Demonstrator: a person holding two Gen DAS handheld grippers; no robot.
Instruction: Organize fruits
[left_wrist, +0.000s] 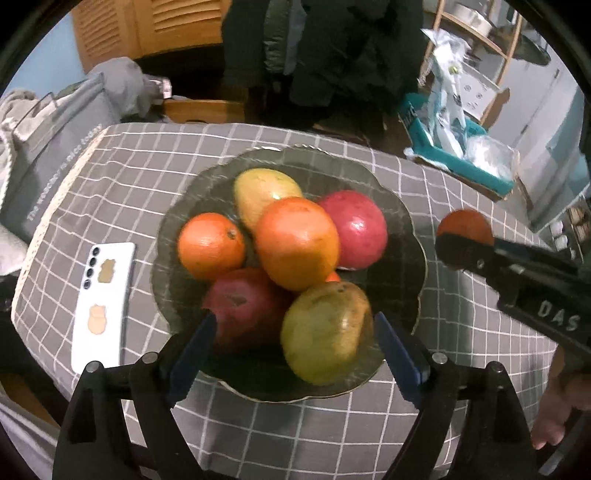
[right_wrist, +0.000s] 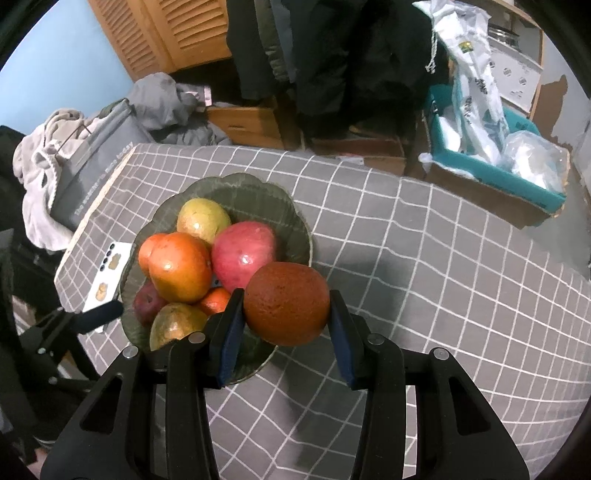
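The left wrist view looks straight down into the dark green bowl and shows the whole white phone lying at nine o'clock of it on the grey checked tablecloth. The right wrist view shows the bowl from the side and much bare cloth from one to five o'clock of the bowl.

The bowl has a wavy, scalloped rim and ribbed walls. It holds a pile: a yellow-green mango at twelve o'clock, a glossy red pomegranate at two, a small orange at nine, a large smooth orange on top in the middle, a dull red fruit at seven and a green-yellow mango at five. A small orange piece peeks out beneath the pile.

The left gripper stands wide over the near rim, its blue pads either side of the two nearest fruits, pressing on neither. The right gripper is clamped on a dark orange fruit with pebbled skin, held above the cloth at four o'clock of the bowl, just outside its rim.
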